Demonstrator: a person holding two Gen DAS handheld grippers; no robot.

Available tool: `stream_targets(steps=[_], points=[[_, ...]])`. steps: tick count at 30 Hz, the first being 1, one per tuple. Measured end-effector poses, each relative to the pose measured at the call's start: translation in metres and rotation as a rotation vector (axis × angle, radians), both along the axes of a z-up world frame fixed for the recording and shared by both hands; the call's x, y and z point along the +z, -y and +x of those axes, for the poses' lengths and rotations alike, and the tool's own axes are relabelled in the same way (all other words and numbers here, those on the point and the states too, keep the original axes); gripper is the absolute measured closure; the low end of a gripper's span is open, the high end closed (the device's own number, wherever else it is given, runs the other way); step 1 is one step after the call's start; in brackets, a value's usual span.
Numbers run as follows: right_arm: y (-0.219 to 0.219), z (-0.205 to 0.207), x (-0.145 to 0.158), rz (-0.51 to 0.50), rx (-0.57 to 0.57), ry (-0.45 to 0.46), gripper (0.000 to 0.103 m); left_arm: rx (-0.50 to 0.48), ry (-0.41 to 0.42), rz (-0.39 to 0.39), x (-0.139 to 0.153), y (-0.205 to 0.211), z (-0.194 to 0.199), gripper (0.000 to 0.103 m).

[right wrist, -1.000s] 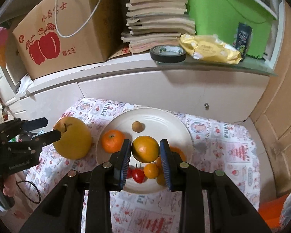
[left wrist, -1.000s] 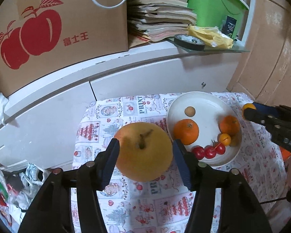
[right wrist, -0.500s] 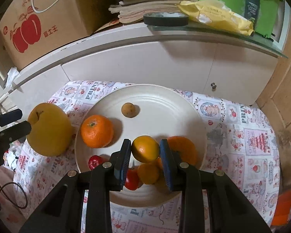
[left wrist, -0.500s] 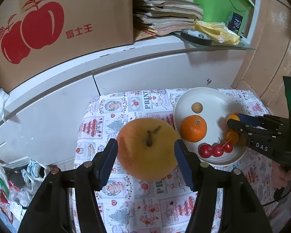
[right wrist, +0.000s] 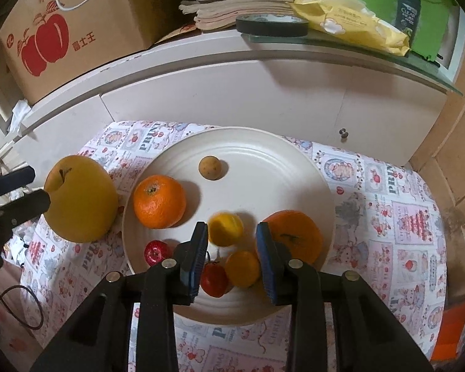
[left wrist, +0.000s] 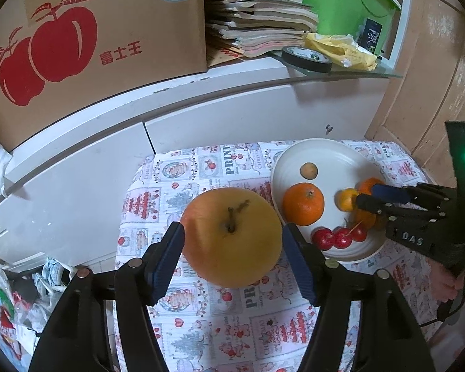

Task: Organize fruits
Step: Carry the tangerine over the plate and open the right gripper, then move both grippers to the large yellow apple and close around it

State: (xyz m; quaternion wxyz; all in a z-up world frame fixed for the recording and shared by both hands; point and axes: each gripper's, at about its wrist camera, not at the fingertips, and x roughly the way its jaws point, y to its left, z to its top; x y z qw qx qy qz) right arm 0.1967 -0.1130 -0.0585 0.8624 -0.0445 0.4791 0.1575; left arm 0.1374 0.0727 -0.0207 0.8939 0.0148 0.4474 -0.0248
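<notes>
A big yellow pear rests on the patterned tablecloth, left of the white plate. My left gripper straddles it; its jaws are opening and the blue pads stand just off its sides. Low over the plate, my right gripper is opening too. A small yellow citrus, blurred, lies loose between its pads with a gap on the right. The plate also holds a large orange, a second orange, a smaller one, a small brown fruit and red cherry fruits.
A white cabinet stands behind the cloth-covered table. On it are an apple-printed cardboard box, a stack of books, a black tape roll, a yellow packet and a green bin. Wooden panelling is at the right.
My right gripper came down to the plate with the small yellow citrus, then its jaws parted and the fruit came free. My left jaws have widened around the pear.
</notes>
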Motion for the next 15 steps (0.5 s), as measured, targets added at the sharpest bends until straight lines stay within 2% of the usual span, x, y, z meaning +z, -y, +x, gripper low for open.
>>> stream_targets(steps=[2, 3, 4, 6, 12, 15], points=[[0.003, -0.001, 0.003, 0.006, -0.011, 0.005, 0.053, -0.001, -0.006, -0.007, -0.001, -0.001, 0.000, 0.039], [0.004, -0.002, 0.005, 0.009, -0.022, 0.015, 0.051, -0.003, -0.009, -0.014, -0.001, -0.002, -0.001, 0.037], [0.005, -0.003, 0.007, 0.009, -0.029, 0.025, 0.050, -0.004, -0.011, -0.020, -0.001, -0.003, -0.001, 0.034], [0.005, -0.005, 0.013, 0.013, -0.028, 0.038, 0.050, 0.002, -0.015, -0.029, -0.001, -0.006, -0.001, 0.018], [0.001, -0.014, 0.032, 0.059, -0.020, 0.059, 0.046, 0.007, -0.038, -0.099, -0.002, -0.014, 0.002, 0.015], [-0.004, -0.018, 0.043, 0.095, -0.026, 0.057, 0.038, 0.019, -0.057, -0.104, -0.008, -0.014, 0.003, 0.011]])
